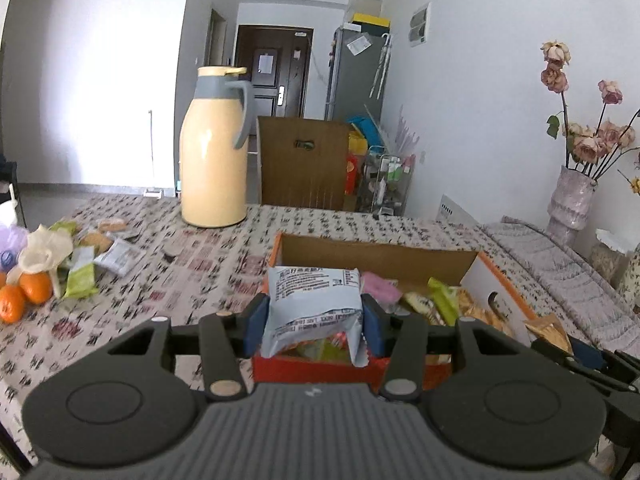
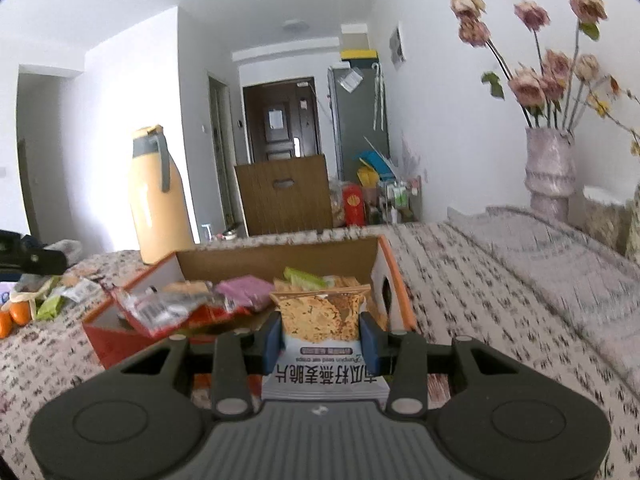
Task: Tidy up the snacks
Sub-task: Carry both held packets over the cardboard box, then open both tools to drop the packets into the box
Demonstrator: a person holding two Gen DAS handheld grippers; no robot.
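Currently you hold one snack in each tool, both at the open orange-and-white cardboard box [image 1: 496, 280] that serves as the collecting bin.

Left gripper [image 1: 314, 322]: its blue pads are clamped on a pale grey-blue foil snack packet with printed text [image 1: 314, 300], seized by its side edges. From the left wrist camera the packet sits at 12 o'clock, over the near wall of the box. I judge it not yet released.

Right gripper [image 2: 320, 338]: its pads are closed on a white packet printed with a golden oat-crisp picture [image 2: 320, 316], likewise held by the sides. From the right wrist camera the box [image 2: 394, 280] lies at 12 o'clock, just beyond the packet.

Box contents visible: a pink wrapper [image 1: 380, 286], a green wrapper [image 1: 442, 296] and several crisp packets, loosely heaped.

Outstanding: a scatter of loose wrapped snacks [image 1: 100, 252] lies on the patterned tablecloth [image 1: 208, 256] at 9 o'clock in the left view, beside some oranges [image 1: 24, 292]. A cream thermos jug with grey handle [image 1: 214, 148] stands at 11 o'clock, well apart from the box.

Assessment: the deposit step is in hand. Your next move calls for carrying each packet fully over the box interior, opening the pads, and then returning for the scatter.
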